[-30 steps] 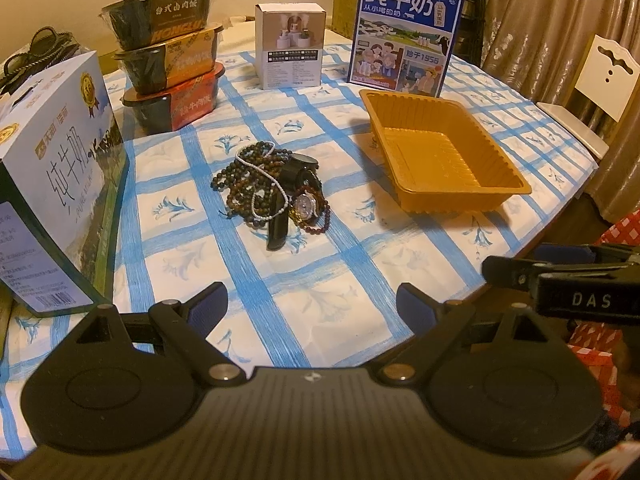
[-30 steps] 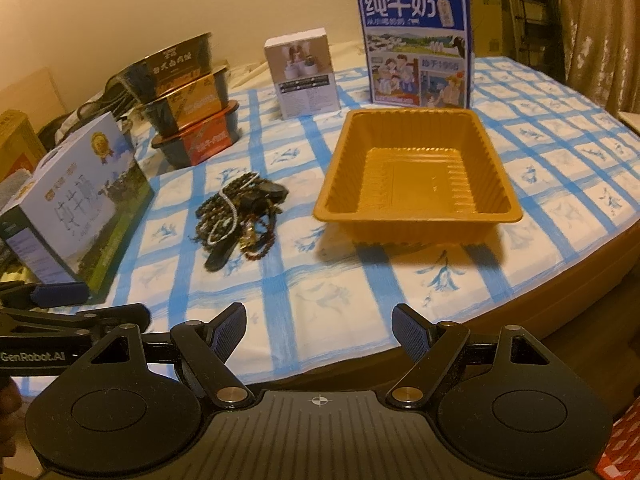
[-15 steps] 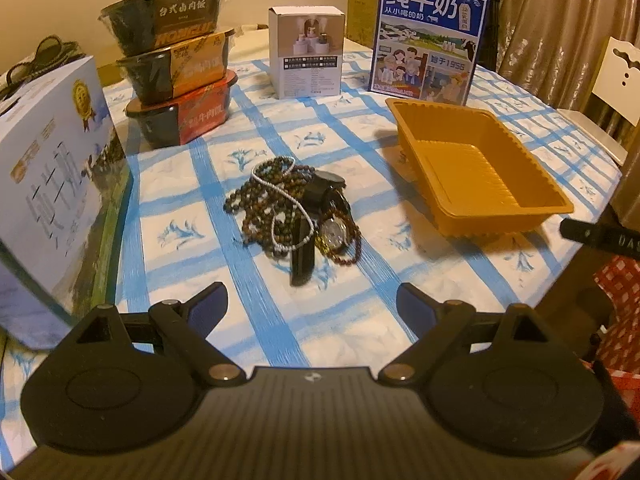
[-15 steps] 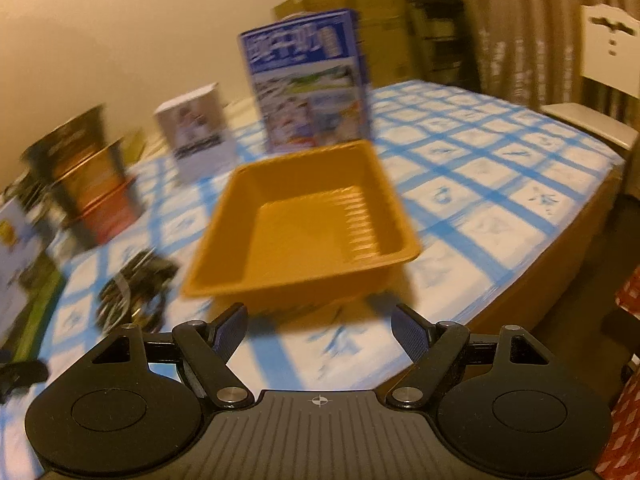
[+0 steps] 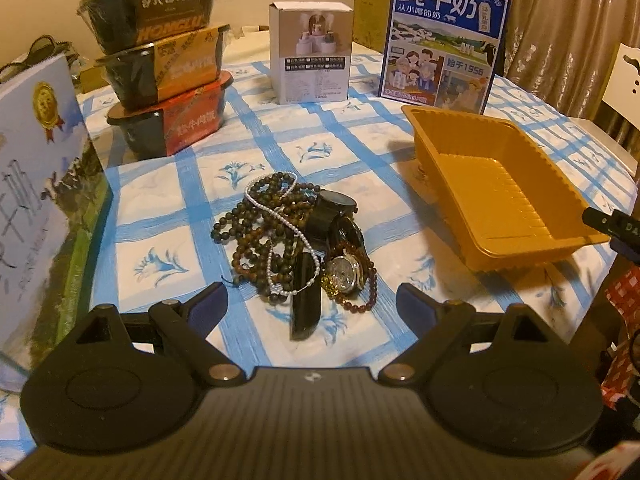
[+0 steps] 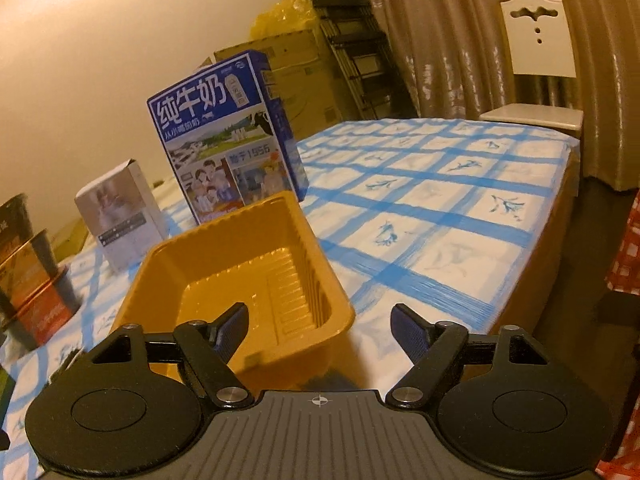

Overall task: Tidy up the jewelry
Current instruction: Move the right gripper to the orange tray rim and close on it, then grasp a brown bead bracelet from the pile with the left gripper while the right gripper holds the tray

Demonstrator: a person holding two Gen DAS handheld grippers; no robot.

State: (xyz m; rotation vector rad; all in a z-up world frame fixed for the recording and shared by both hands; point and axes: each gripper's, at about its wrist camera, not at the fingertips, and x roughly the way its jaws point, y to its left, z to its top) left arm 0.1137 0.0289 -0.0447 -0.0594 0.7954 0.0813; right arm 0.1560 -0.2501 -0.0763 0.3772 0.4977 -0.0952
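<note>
The left wrist view is angled down over the jewelry pile (image 5: 296, 248), close at lower centre. The right wrist view sits lower, tilted, nearly at the orange tray (image 6: 240, 276). Tray (image 5: 500, 196) and blue milk carton (image 6: 224, 136) are shared; distances probably get warped by the fisheye.

Orange tray (image 5: 500, 196), blue-checked tablecloth (image 5: 256, 140)

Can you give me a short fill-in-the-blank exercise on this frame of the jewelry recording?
1. The jewelry pile lies on a tablecloth checked white and ____.
2. The orange tray holds ____ so far.
3. Left of the white box stand ____ stacked food bowls.
4. The near corner of the tray sits between the fingers of the ____ claw.

Missing words: blue; nothing; three; right
</note>
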